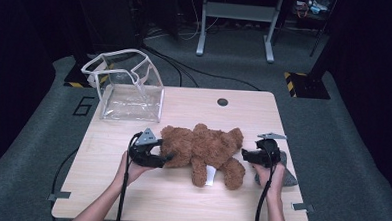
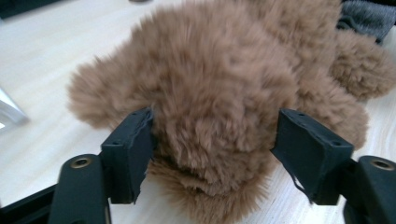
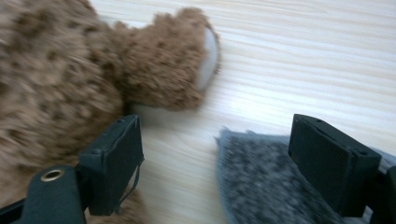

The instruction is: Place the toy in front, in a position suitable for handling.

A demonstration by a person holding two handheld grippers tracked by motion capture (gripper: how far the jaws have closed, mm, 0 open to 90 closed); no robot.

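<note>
Left gripper: jaws spread wide, one on each side of the teddy bear's furry end. In the left gripper view the left pad brushes the fur and the right pad stands just clear; no squeeze visible.

Right gripper: jaws also spread, holding nothing. In the right gripper view the bear's leg lies just past the left jaw, and a grey cloth lies on the table between the jaws. Whether the left pad touches fur is hard to tell through the blur.

Teddy bear: brown, lying flat near the middle of the table, between the two grippers, a white tag at its belly.

Surface: pale wood tabletop with a round dark hole near the far edge. Grey carpet around it, dark room, a metal frame behind.

Container: clear plastic bag with white trim, standing open at the far left corner, well apart from the bear. Looks to have nothing in it.
</note>
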